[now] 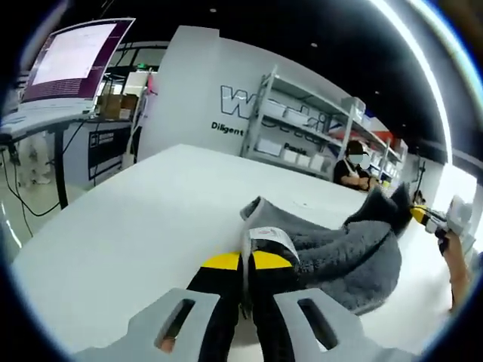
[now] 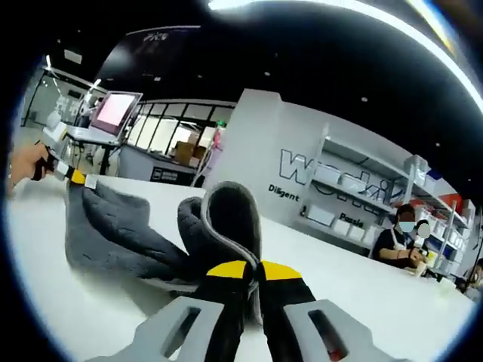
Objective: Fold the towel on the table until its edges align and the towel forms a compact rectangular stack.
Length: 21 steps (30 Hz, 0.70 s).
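The grey towel (image 1: 355, 253) lies bunched on the white desk (image 1: 136, 226), one edge clamped in the left gripper (image 1: 245, 264), another in the right gripper (image 2: 255, 273), both pairs of fingers closed on it. Behind stand shelves (image 1: 302, 128), a lettered wall (image 2: 302, 177) partly hidden by them, and a monitor (image 1: 72, 60).

Bright indoor shots, heavy fisheye warp

Ceiling light strips (image 1: 423, 68) blow out to white streaks, the table (image 1: 136, 226) glares a bit, shadows stay soft, and edges bend and smear.
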Available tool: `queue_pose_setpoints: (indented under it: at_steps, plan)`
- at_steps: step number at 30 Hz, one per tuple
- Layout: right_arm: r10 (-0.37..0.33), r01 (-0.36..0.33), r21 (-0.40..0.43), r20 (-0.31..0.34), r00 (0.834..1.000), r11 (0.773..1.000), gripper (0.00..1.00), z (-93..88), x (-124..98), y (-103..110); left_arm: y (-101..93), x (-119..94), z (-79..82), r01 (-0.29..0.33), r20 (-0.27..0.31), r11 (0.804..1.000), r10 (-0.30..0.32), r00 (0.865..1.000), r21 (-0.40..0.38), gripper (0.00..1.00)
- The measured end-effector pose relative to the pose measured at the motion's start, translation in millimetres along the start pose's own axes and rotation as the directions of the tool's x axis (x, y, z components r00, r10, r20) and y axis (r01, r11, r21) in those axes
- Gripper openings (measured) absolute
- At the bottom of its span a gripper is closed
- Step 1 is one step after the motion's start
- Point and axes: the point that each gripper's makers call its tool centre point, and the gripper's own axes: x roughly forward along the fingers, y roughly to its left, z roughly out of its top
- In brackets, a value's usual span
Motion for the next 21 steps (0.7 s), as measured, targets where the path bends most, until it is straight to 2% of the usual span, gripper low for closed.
queue_pose_setpoints:
  at_steps: [4,10,17,21]
  plan:
    - [-0.105,0.105,-0.008,0.009,0.994,0.994,0.0,3.8,-14,-32,3.3,-2,3.7,-0.019,0.012,1.0,0.019,1.0,0.013,0.02]
    - [-0.201,0.2,0.037,0.036,0.979,0.979,0.0,12.3,-26,-76,8.4,-4,7.2,-0.033,0.024,0.999,0.032,0.999,0.007,0.02]
    - [-0.314,0.312,0.041,0.037,0.949,0.949,0.0,9.4,-48,-107,10.6,-7,10.2,-0.045,0.033,0.999,0.044,0.998,0.011,0.02]
    - [-0.345,0.345,0.005,0.036,0.938,0.939,0.0,14.0,-57,-113,8.4,-9,11.9,-0.049,0.039,0.998,0.048,0.998,0.027,0.02]
